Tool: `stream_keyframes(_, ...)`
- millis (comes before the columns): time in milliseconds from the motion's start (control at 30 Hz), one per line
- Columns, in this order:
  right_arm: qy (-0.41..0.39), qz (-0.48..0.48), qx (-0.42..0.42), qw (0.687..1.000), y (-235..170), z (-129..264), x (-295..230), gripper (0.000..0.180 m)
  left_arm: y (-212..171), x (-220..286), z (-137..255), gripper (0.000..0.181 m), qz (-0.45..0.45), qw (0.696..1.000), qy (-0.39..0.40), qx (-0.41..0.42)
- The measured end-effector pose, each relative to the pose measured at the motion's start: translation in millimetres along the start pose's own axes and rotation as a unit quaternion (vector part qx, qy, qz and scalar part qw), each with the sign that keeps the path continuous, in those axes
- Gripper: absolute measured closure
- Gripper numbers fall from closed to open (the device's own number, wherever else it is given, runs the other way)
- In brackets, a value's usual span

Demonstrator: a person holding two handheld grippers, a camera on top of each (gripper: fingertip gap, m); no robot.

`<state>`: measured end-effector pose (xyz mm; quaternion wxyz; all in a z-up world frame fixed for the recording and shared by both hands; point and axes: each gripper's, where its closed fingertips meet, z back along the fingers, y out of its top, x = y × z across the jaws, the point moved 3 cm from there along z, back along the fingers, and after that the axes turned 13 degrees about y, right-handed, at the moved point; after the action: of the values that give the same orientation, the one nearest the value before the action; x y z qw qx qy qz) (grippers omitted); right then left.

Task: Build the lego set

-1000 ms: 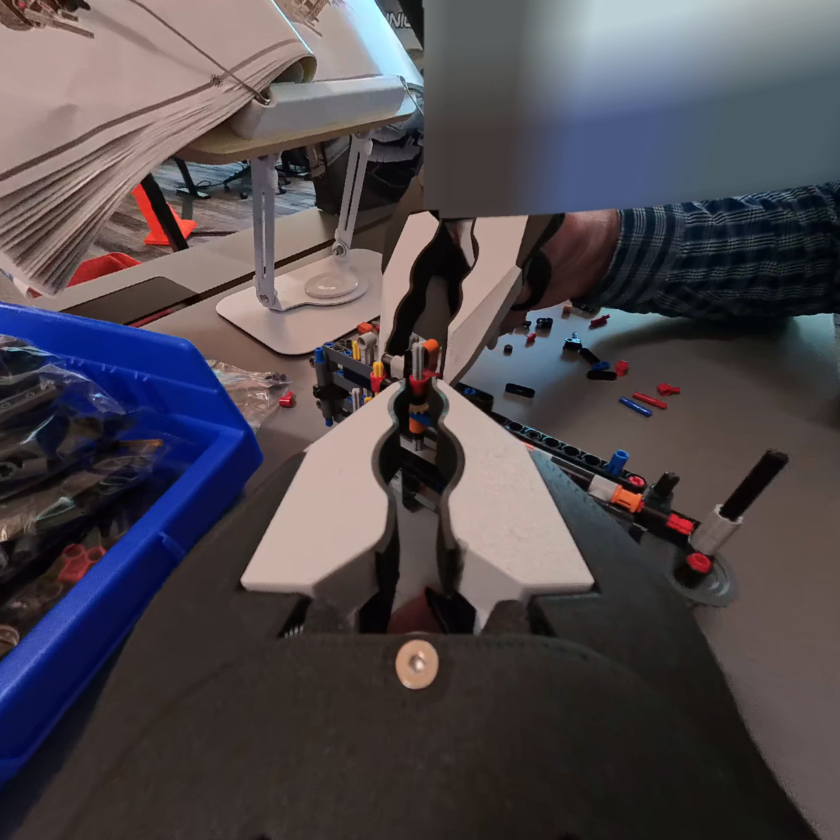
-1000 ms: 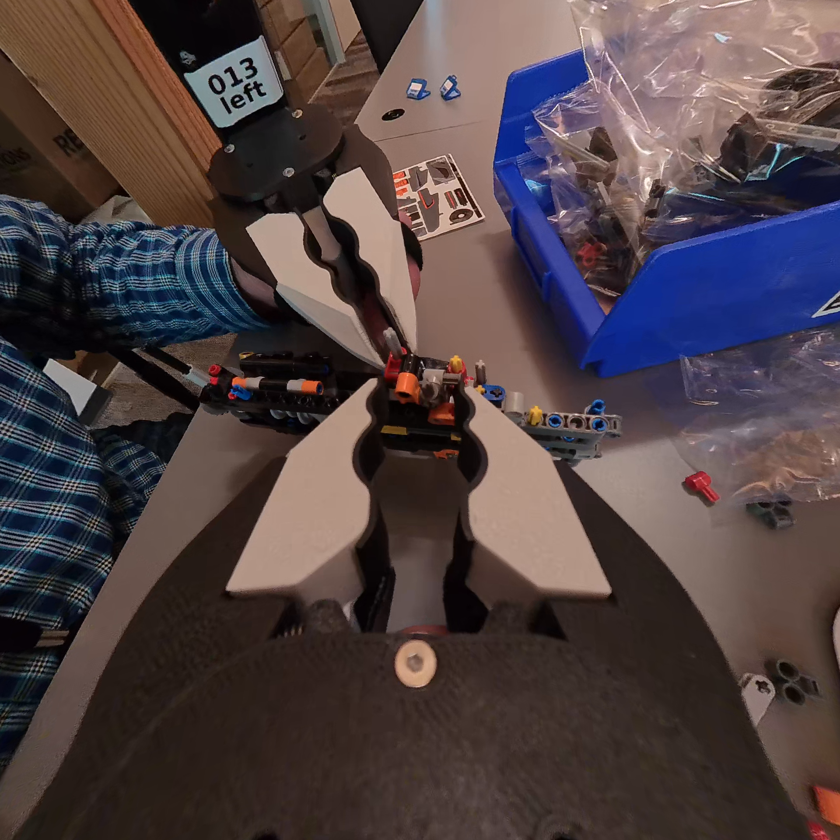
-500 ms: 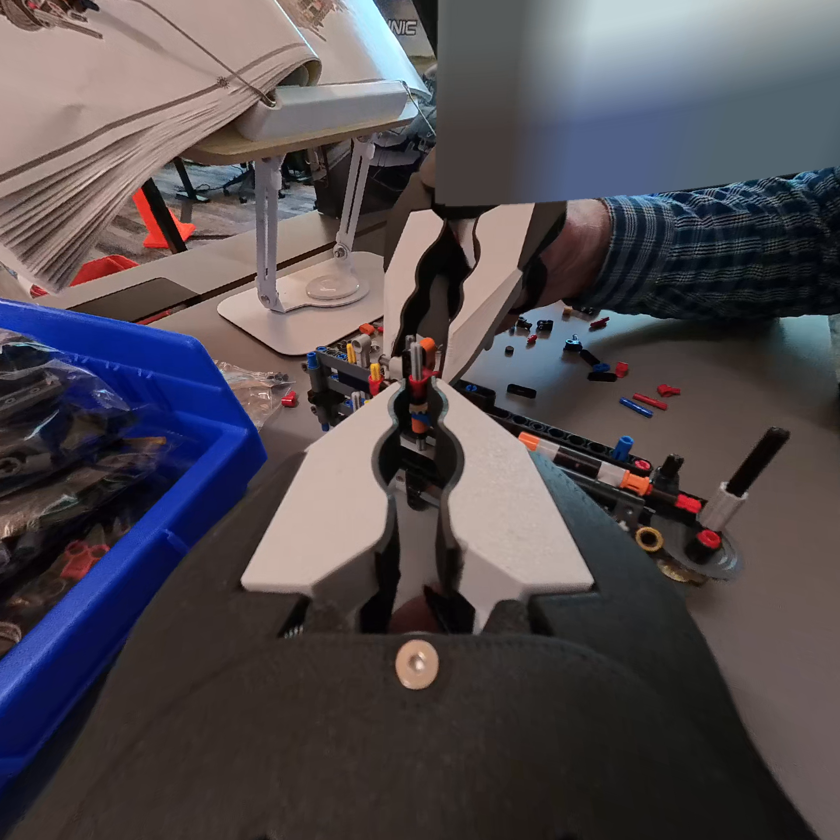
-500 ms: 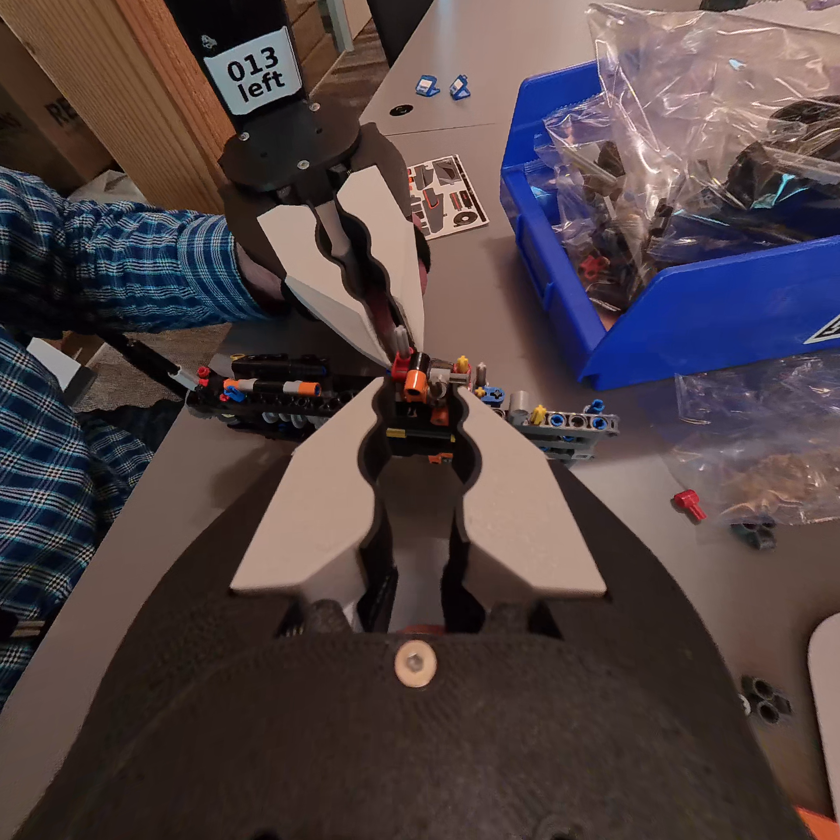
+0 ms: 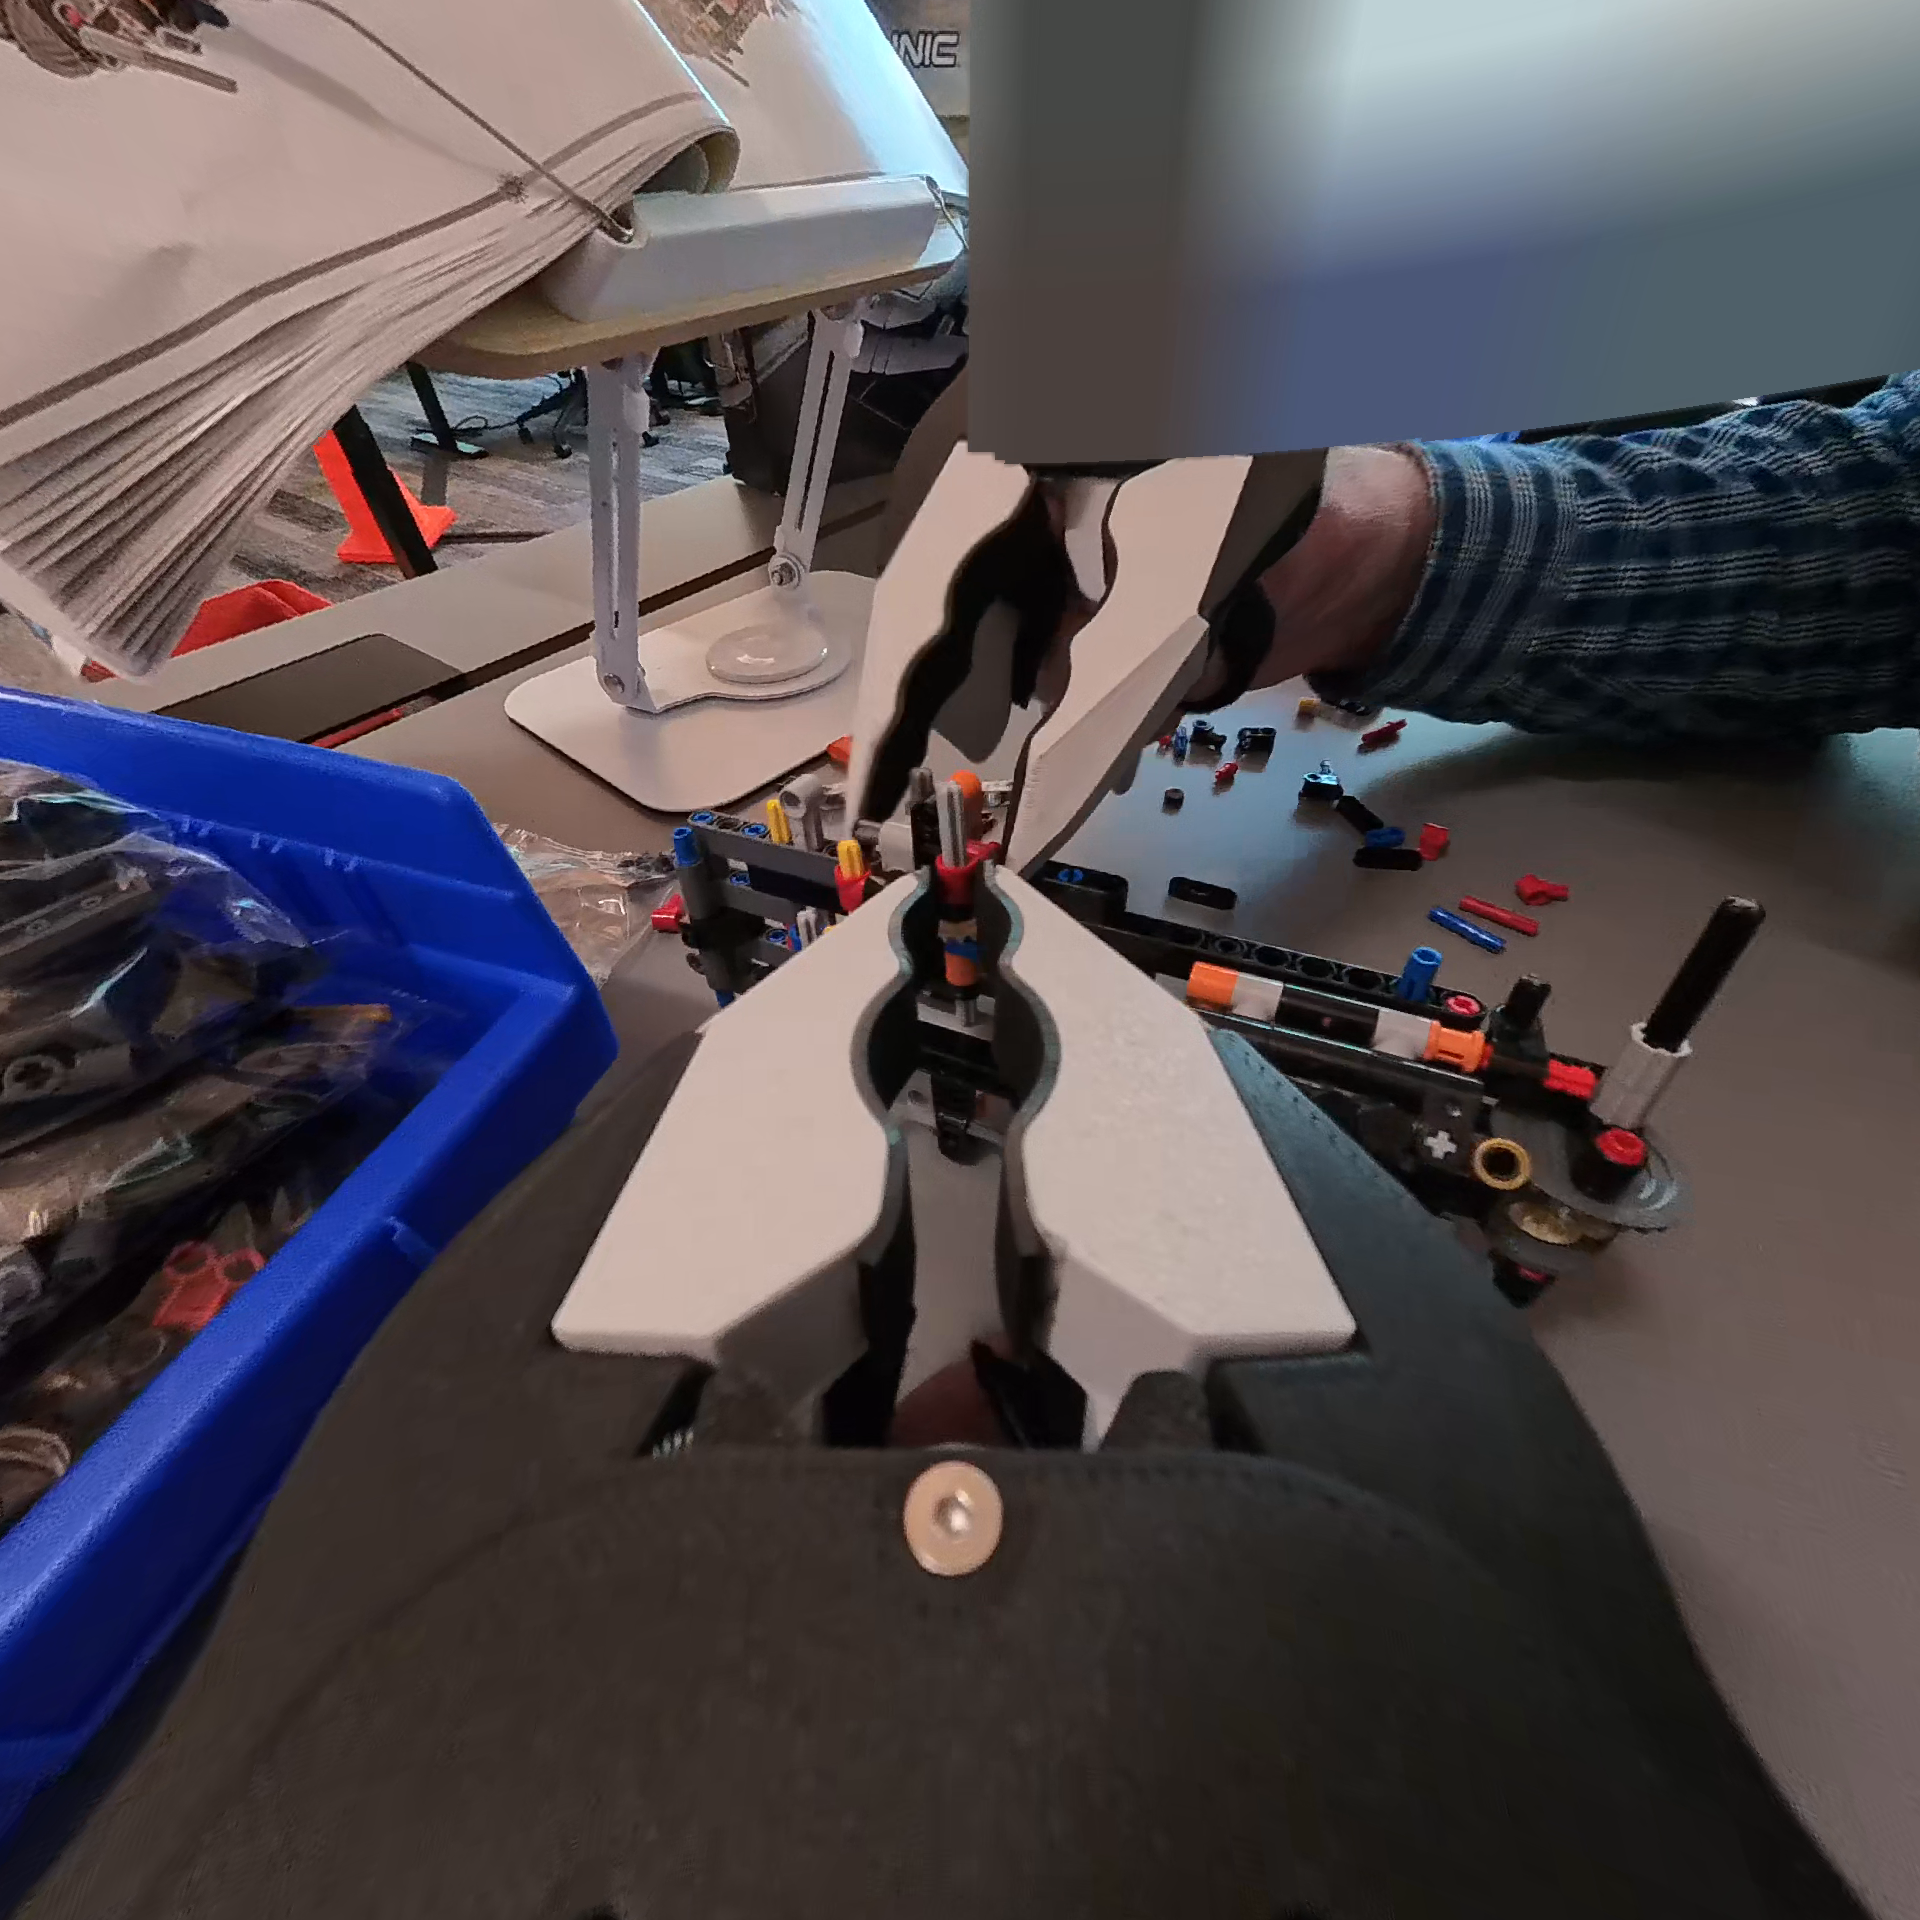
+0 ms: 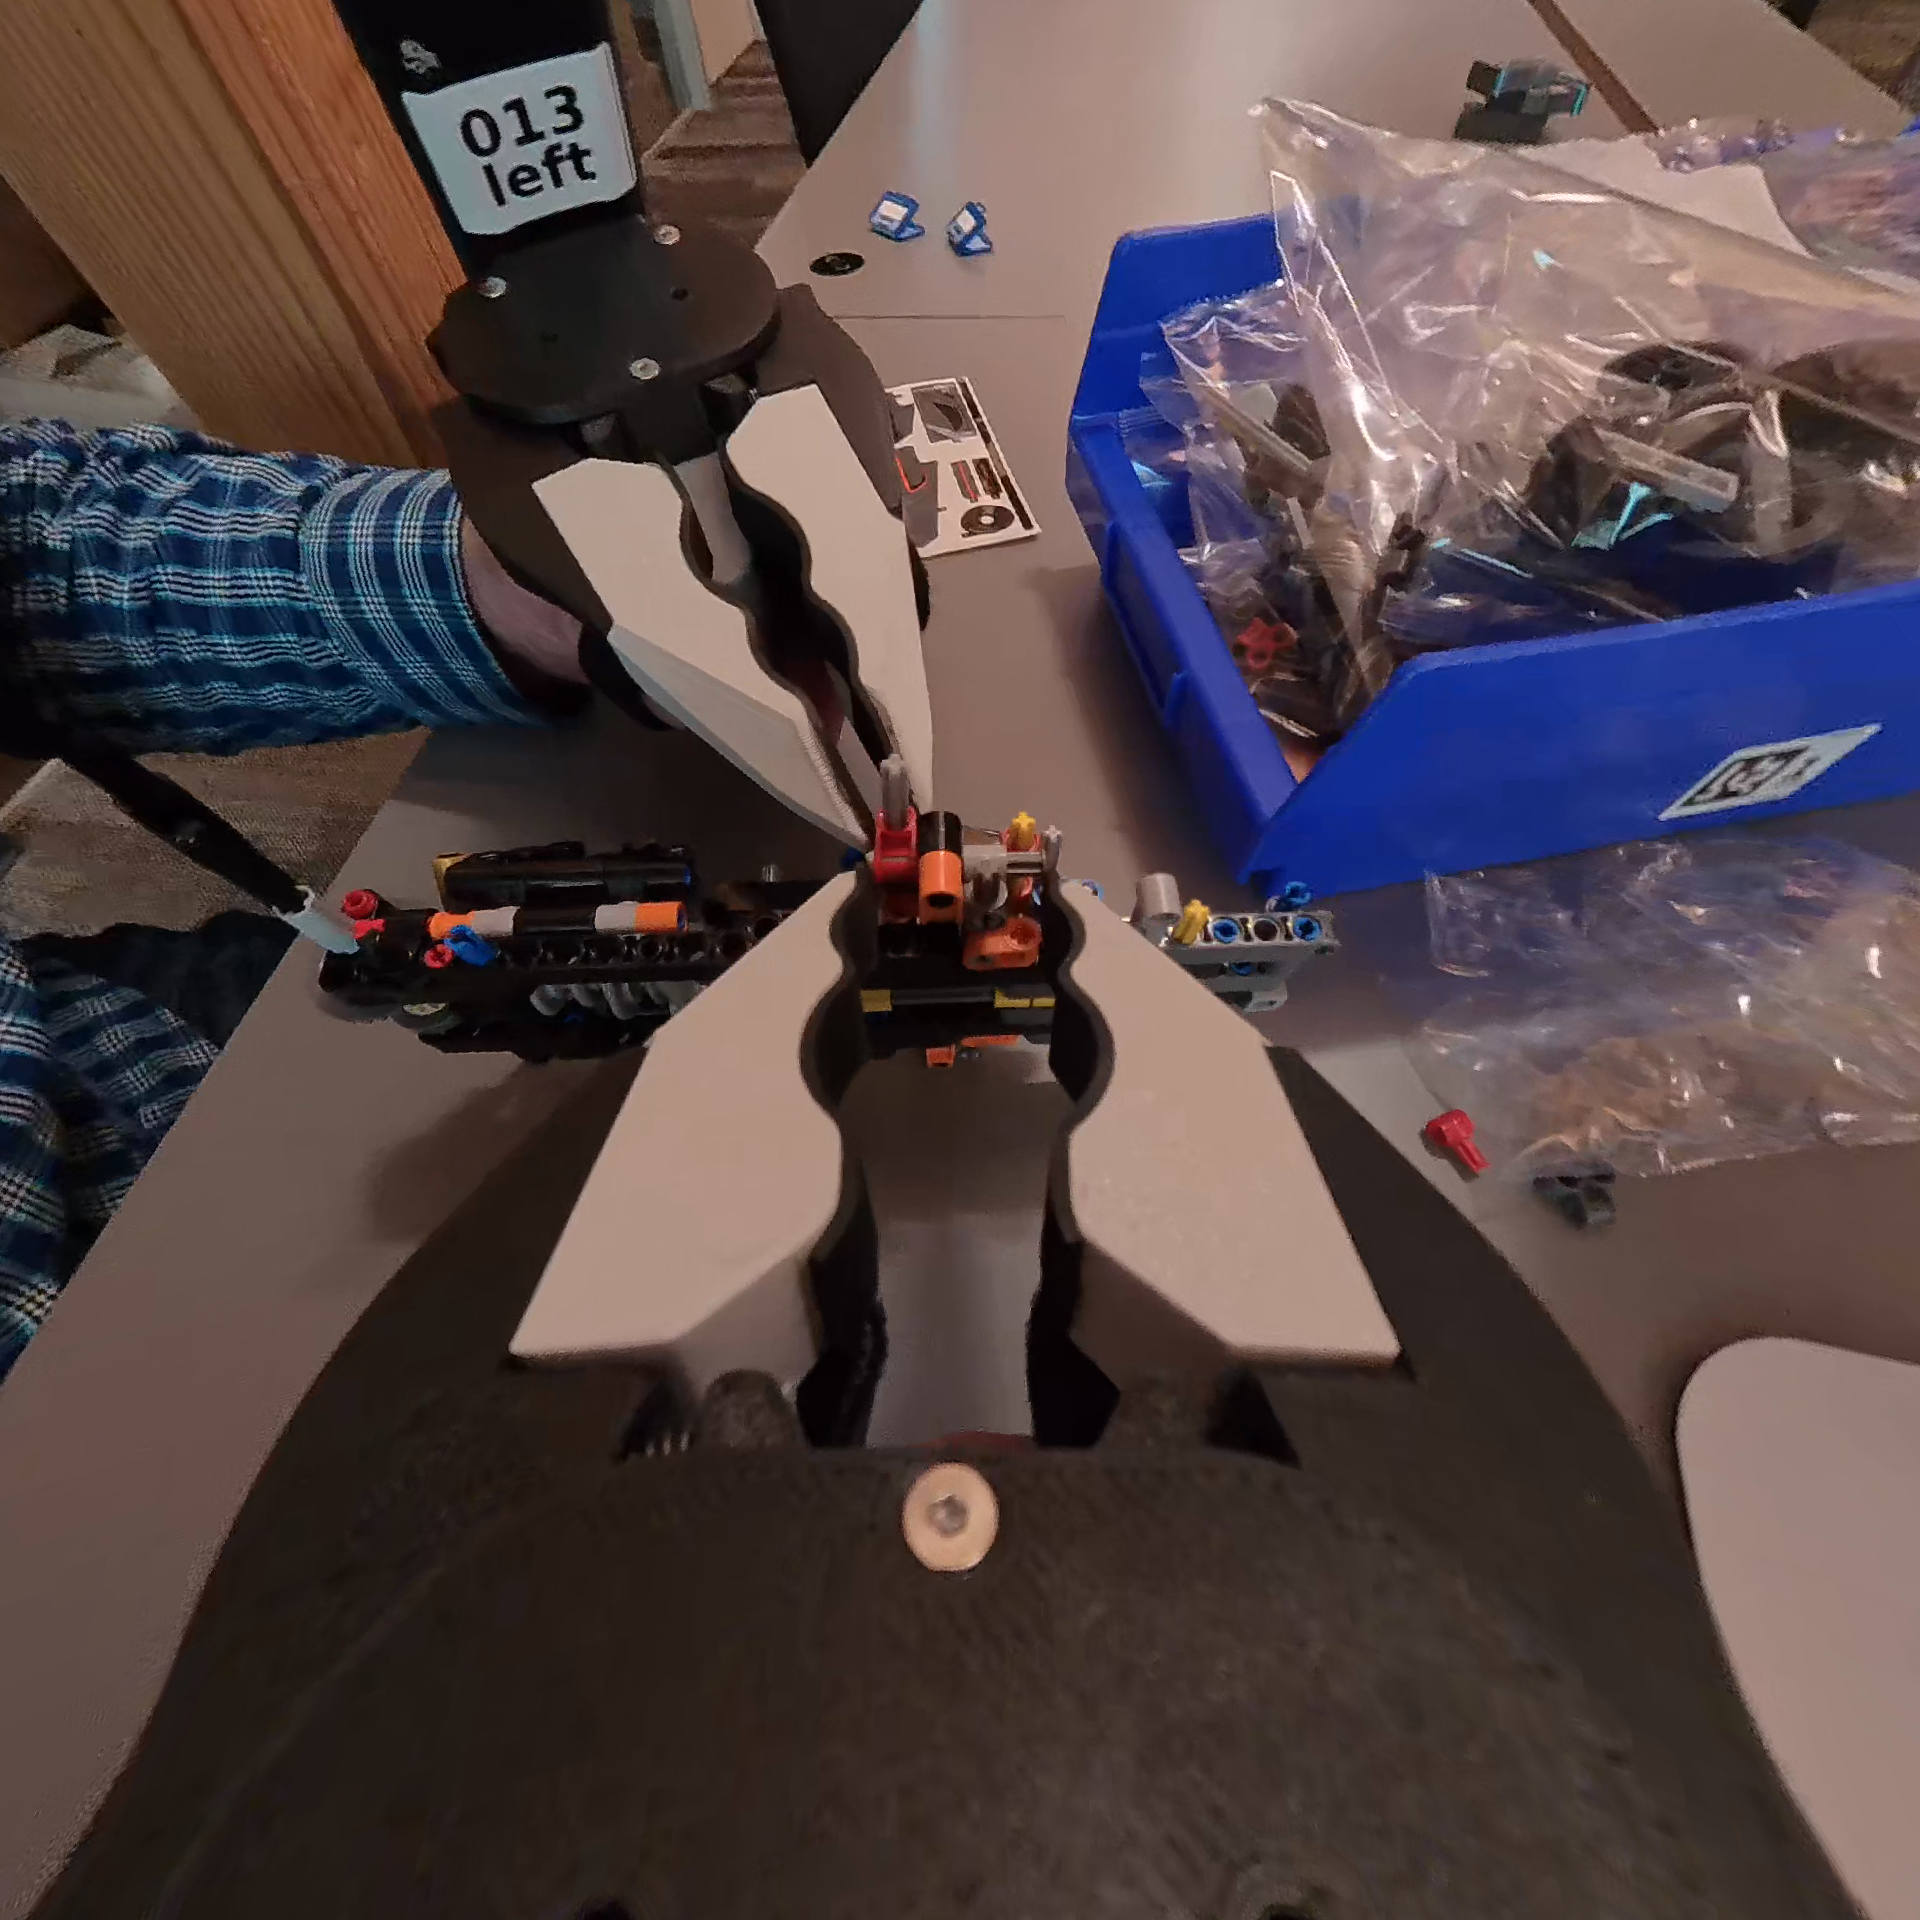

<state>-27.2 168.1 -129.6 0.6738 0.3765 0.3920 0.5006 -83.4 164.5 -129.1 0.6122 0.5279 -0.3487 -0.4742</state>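
A long black lego assembly (image 5: 1351, 1029) with orange, red and blue pins lies on the grey table; it also shows in the right wrist view (image 6: 582, 935). My left gripper (image 5: 956, 878) is shut on a red connector (image 5: 958, 871) with an upright grey axle (image 5: 951, 810) on top of the assembly's middle. My right gripper (image 6: 956, 894) straddles that same middle section from the opposite side, its fingers pressed against both sides of it. The left gripper (image 6: 883, 821) comes down onto the red connector (image 6: 891, 836) in the right wrist view.
A blue bin (image 5: 260, 1351) (image 6: 1558, 748) holding clear bags of parts (image 6: 1558, 416) stands close beside the build. Loose small pieces (image 5: 1455, 894) lie behind the assembly. A white stand (image 5: 727, 665) holds the manual. A red pin (image 6: 1455, 1138) and a sticker sheet (image 6: 966, 468) lie on the table. Left and right tips are no more than a few centimetres apart. The red pin (image 6: 1455, 1138) is about 12 cm from my right fingertips.
Both grippers keep their hold. The assembly has swung a little, so more of its long beam and wheel end shows at the right of the left wrist view.
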Motion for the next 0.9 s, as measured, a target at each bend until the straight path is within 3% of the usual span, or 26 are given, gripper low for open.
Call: stream_keyframes(900,0.060,0.053,0.002,0.997,-1.4,0.8,-1.0,0.150,0.8,2.5,-2.9,0.176,-0.001,1.000,-0.025,0.001)
